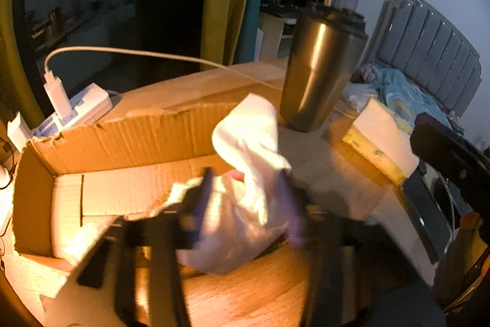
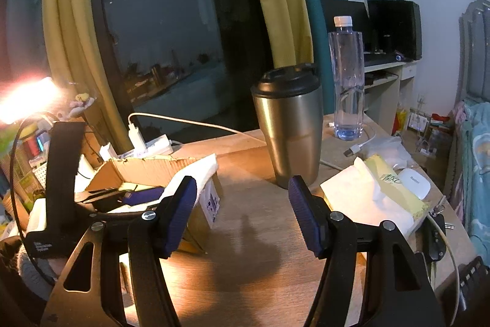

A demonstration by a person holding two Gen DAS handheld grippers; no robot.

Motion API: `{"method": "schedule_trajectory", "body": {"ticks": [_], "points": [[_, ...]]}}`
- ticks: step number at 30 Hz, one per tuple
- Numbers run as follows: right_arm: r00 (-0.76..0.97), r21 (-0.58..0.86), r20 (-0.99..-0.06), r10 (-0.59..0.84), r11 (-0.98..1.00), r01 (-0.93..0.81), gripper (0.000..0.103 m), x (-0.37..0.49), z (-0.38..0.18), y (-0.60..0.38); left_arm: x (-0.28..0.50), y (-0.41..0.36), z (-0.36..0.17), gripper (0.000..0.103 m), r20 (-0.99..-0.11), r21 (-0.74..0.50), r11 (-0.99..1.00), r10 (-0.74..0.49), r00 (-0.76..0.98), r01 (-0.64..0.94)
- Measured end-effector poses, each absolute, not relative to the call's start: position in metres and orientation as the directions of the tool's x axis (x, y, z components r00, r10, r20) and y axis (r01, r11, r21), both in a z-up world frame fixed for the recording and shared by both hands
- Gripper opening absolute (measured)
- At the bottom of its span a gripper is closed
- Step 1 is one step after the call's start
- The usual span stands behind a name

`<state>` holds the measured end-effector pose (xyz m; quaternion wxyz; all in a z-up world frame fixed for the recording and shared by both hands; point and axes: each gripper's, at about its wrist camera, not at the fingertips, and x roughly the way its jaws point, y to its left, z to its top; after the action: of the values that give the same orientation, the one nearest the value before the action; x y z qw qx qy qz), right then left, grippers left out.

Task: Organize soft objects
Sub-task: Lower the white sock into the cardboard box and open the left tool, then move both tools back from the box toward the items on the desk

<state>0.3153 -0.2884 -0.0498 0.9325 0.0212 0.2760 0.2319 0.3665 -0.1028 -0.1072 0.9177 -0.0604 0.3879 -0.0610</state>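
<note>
Left gripper hung over the near rim of the cardboard box, tilted downward, jaws parted. Its picture was smeared by motion blur. A white cloth sat in the gap between the two blue pads, bunched, with one end standing up above the fingers and the bulk sagging over the box's near edge toward the wooden table. Whether the pads pressed on the cloth could not be told for certain; the gap looked wider than the fabric. A small pink patch showed behind the cloth, unidentifiable.

Right gripper was held above bare tabletop, jaws wide apart, nothing between them. From that view the box lay to the left of its left finger, the cloth draped over the box's right corner, and the left gripper's dark body reached in over the box from further left.

Steel tumbler with a black lid stood upright on the table behind and right of the box, well apart from both tools. Clear water bottle stood behind it. Tissue pack lay just right of the right gripper's right finger. White power strip with a charger plugged in sat behind the box's far-left corner.
</note>
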Motion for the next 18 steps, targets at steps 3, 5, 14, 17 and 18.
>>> {"method": "schedule_trajectory", "body": {"ticks": [3, 5, 14, 17, 18], "points": [[0.749, 0.158, -0.498, 0.437, 0.895, -0.417, 0.066, 0.309, -0.044, -0.287, 0.358, -0.097, -0.098, 0.073, -0.678, -0.186, 0.98, -0.177, 0.713, 0.066], [0.755, 0.151, -0.494, 0.431, 0.898, -0.414, 0.066, 0.305, -0.04, -0.286, 0.351, -0.091, -0.091, 0.073, -0.66, -0.198, 0.979, -0.176, 0.731, 0.057], [0.767, 0.126, -0.482, 0.423, 0.9, -0.417, 0.066, 0.283, -0.027, -0.275, 0.322, -0.074, -0.066, 0.073, -0.609, -0.189, 0.981, -0.157, 0.777, 0.05], [0.77, 0.116, -0.479, 0.421, 0.9, -0.42, 0.066, 0.277, -0.023, -0.269, 0.31, -0.069, -0.058, 0.073, -0.589, -0.183, 0.982, -0.15, 0.794, 0.05], [0.771, 0.113, -0.478, 0.421, 0.9, -0.422, 0.066, 0.274, -0.022, -0.266, 0.306, -0.067, -0.056, 0.073, -0.583, -0.182, 0.982, -0.15, 0.798, 0.051]]}}
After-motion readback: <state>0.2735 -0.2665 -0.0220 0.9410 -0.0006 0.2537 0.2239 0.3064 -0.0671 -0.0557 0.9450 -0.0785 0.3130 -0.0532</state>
